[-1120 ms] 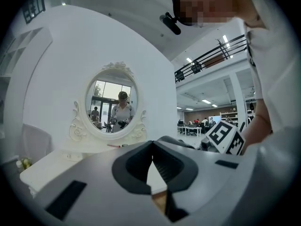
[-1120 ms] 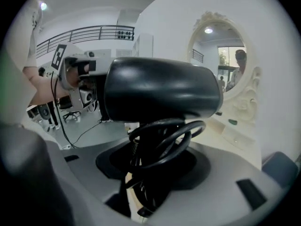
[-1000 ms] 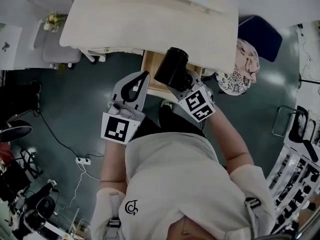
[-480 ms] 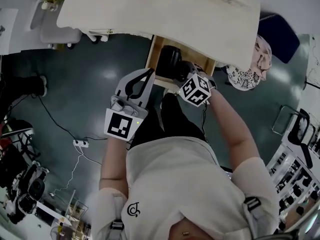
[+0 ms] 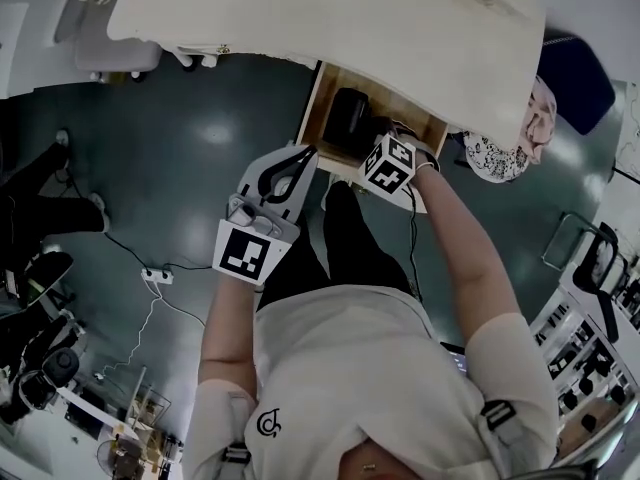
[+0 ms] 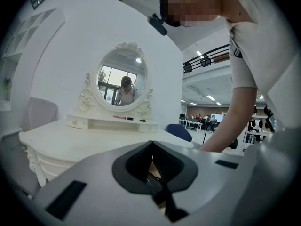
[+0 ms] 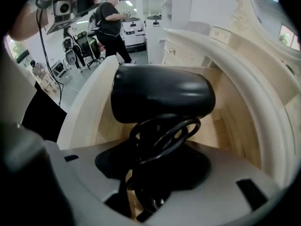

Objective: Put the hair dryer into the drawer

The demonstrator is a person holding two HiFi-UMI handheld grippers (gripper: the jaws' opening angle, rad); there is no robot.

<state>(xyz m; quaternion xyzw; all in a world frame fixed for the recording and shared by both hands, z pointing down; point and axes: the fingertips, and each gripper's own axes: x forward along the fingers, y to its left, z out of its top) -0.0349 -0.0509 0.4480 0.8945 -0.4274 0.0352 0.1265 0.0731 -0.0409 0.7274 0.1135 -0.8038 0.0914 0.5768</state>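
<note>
Gripping the hair dryer (image 7: 162, 95), the right hand-held gripper (image 7: 157, 171) points into the drawer (image 7: 228, 121).

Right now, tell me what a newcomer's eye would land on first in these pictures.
The black hair dryer stands out first, gripped by its handle in the right claw over the open wooden drawer under the white dressing table. Next comes the ornate oval mirror on that table, seen past the left claw, which is shut and empty.
</note>
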